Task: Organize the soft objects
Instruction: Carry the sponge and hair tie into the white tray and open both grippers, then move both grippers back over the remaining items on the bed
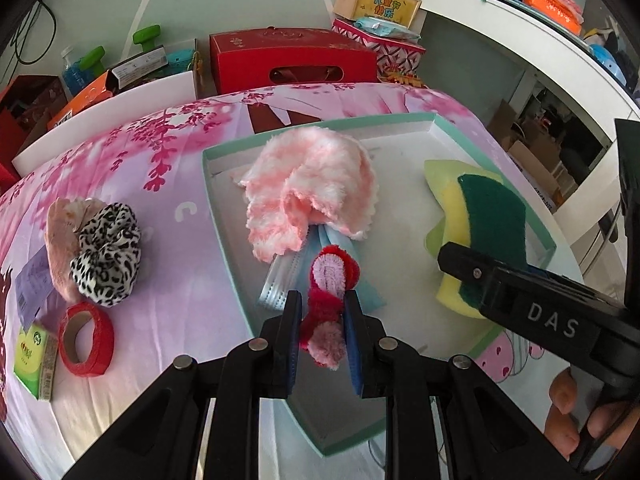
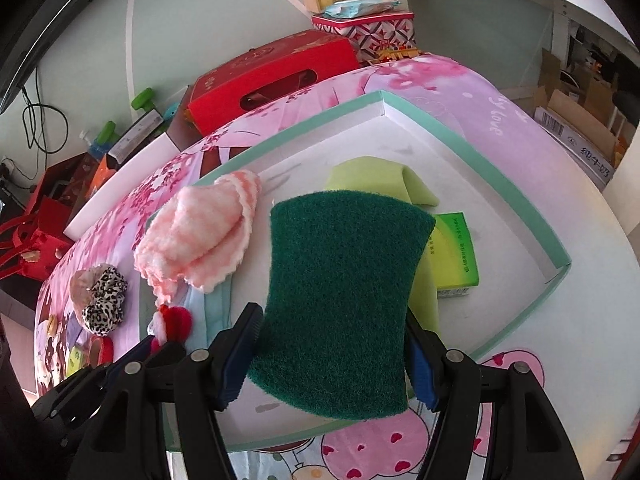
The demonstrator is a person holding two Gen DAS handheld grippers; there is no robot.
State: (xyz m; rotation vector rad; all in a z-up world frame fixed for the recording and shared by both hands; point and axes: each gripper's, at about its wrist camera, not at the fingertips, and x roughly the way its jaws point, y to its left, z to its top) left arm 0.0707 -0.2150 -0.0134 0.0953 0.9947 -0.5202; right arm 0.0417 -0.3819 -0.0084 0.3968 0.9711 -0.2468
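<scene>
Out on the far left of the bedsheet (image 1: 188, 240), a green tissue pack (image 1: 34, 360), a red tape roll (image 1: 86, 340) and a leopard-print scrunchie (image 1: 106, 254) resting against a pale pink plush piece (image 1: 60, 240) are waiting outside the tray, none of them touched yet.

Moving across, the left gripper (image 1: 320, 316) is pinching a red and pink chenille flower (image 1: 330, 304) between narrow jaws, hanging just above the near part of the mint-rimmed tray (image 1: 208, 156). Directly beyond its tips a blue face mask (image 1: 276, 280) is lying on the tray floor, and a fluffy pink-and-white cloth (image 1: 312, 184) is draped over the mask's far end. My read: the flower is about to go down here, and the neat way is lowering until it is touching the mask or the tray floor, then easing the pads apart so the fuzzy stem is not snagging and lifting back out.

Further right, the right gripper (image 2: 332, 344) is clamping a green-and-yellow scouring sponge (image 2: 344, 300) with jaws spread wide across it, scrubby face up, over the tray's right half. Beneath it a light green cloth (image 2: 376, 178) and a second green tissue pack (image 2: 456, 256) are already lying inside. I'd be aiming the sponge at bare floor near the front wall, keeping it flat and clear of the left gripper's side, since the two tools are working close together.
</scene>
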